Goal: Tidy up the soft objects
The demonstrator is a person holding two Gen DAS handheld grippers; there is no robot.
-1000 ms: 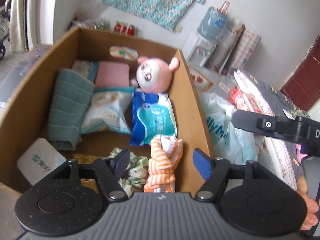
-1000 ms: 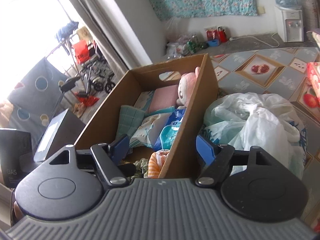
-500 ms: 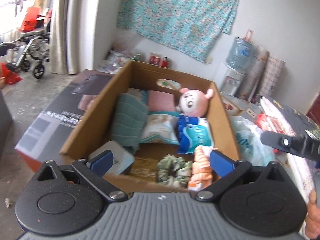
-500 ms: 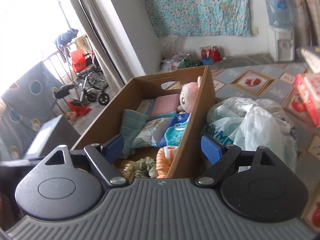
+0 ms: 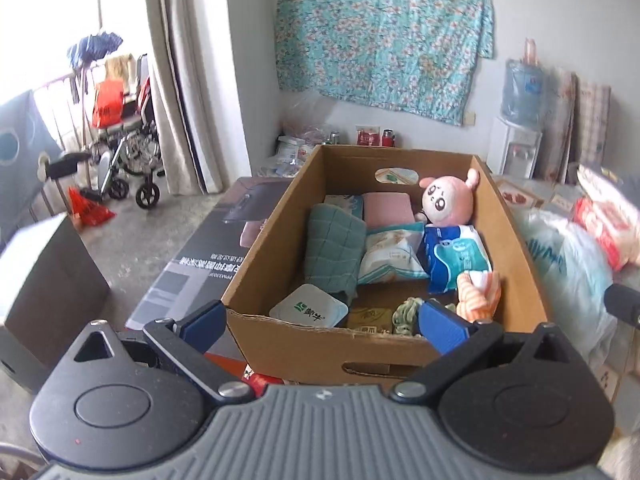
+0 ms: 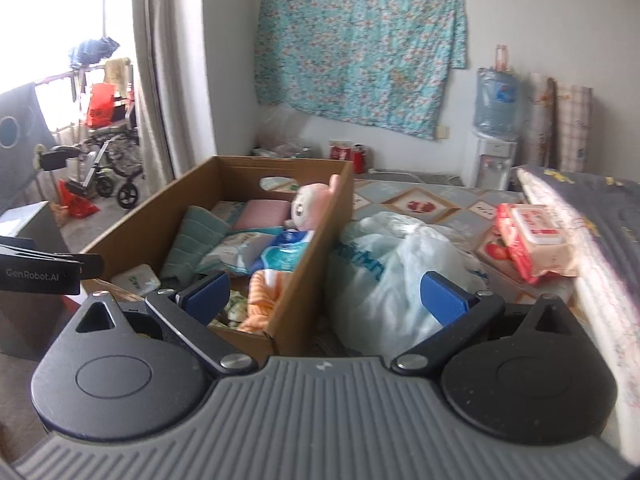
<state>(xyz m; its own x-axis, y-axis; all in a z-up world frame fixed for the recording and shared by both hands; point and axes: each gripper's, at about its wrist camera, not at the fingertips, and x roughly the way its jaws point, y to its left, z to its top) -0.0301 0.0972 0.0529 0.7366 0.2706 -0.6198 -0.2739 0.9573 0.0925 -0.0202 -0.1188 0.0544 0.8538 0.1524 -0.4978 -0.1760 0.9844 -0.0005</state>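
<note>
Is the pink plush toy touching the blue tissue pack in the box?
Touching: the left wrist view shows the pink plush toy resting against the top edge of the blue tissue pack.

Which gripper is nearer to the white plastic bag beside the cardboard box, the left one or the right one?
Right. The right gripper is open directly before the white plastic bag. The left gripper, also open, faces the cardboard box, with the bag off to its right.

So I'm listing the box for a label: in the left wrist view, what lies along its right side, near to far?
orange striped cloth → blue tissue pack → pink plush toy, all inside the cardboard box.
</note>
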